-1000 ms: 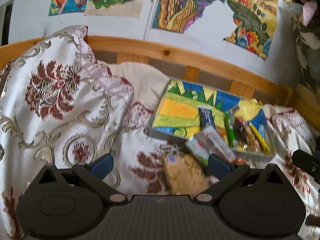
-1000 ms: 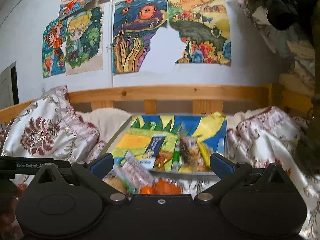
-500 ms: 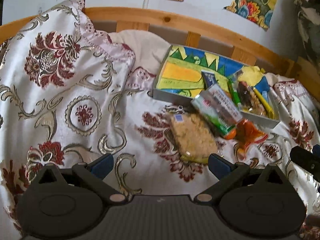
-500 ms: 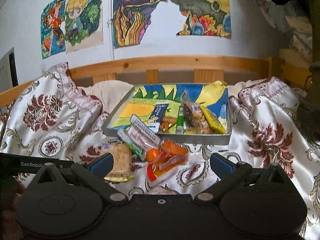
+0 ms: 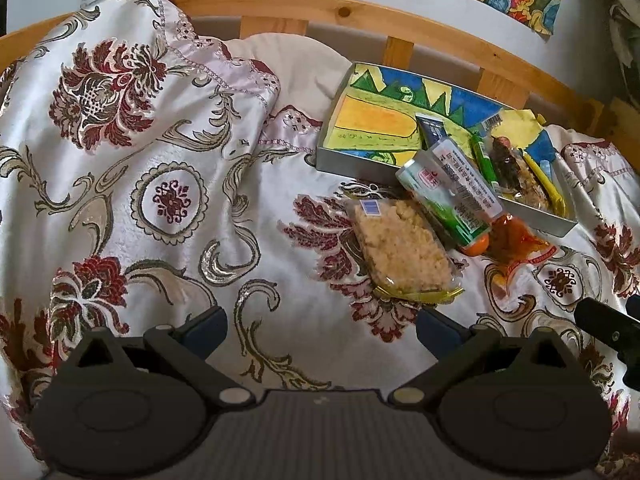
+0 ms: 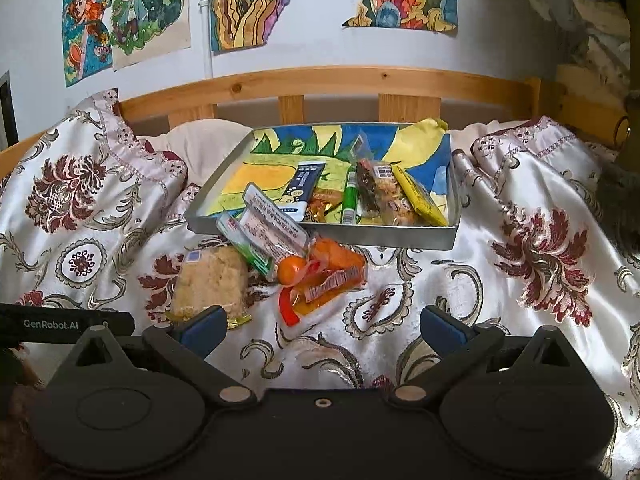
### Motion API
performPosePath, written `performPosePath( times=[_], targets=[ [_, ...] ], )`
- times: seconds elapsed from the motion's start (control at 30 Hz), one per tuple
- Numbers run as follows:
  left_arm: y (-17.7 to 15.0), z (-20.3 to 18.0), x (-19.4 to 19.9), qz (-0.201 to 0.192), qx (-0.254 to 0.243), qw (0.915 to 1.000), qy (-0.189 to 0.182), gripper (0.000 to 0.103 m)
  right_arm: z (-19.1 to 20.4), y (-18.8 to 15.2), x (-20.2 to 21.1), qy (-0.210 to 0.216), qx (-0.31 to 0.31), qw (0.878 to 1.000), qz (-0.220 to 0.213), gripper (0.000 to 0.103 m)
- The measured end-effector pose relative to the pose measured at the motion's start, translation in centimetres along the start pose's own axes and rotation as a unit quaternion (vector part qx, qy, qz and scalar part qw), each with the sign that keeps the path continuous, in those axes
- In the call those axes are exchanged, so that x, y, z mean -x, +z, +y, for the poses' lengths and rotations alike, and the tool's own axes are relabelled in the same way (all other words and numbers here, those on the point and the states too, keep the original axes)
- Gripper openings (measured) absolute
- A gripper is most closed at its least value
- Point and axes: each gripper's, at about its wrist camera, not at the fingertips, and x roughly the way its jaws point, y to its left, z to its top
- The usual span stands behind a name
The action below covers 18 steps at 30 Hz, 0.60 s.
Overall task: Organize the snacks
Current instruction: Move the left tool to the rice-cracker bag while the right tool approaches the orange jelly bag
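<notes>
Left wrist view: tipped further down than a second ago, when wall paintings filled the top and the snacks sat half hidden behind the fingers. Now mostly floral bedspread (image 5: 168,200), with the loose pile in plain sight ahead and to the right. Left gripper (image 5: 320,326) spread wide, nothing between the blue pads — hanging over bare cloth, well short of the crumbly rice cake pack (image 5: 400,252). Just right of that pack, the green-and-white packet (image 5: 452,192), leaning onto the near rim of the grey tray (image 5: 352,158). Beyond it the orange jelly pouch (image 5: 516,240), flat on the cloth just in front of the tray. At the far right edge, a black piece of the other tool.

Right wrist view: likewise pitched down and drawn back from the earlier frames, so tray and strays now fully visible. Right gripper (image 6: 322,328) also released, holding nothing, poised above the bedspread near the jelly pouch (image 6: 320,284). Rice cake pack (image 6: 210,280) just ahead of the left finger. Inside the tray (image 6: 400,236), several snacks lined up along the near right side: a dark blue bar (image 6: 304,188), a green stick (image 6: 350,200), a clear nut bar (image 6: 380,196), a yellow bar (image 6: 418,198).

Judgement — approach not yet a grasp; three strays still outside, probably the pouch nearest for the right tool and the rice cake for the left.
</notes>
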Motion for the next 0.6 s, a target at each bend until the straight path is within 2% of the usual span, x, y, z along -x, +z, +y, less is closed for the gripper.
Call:
performPosePath(
  times=[0.6],
  targets=[
    [0.08, -0.63, -0.83, -0.001, -0.007, 1.0, 0.002, 0.102, -0.55, 0.38, -1.05, -0.008, -0.007, 1.0, 0.016, 0.102]
  ],
)
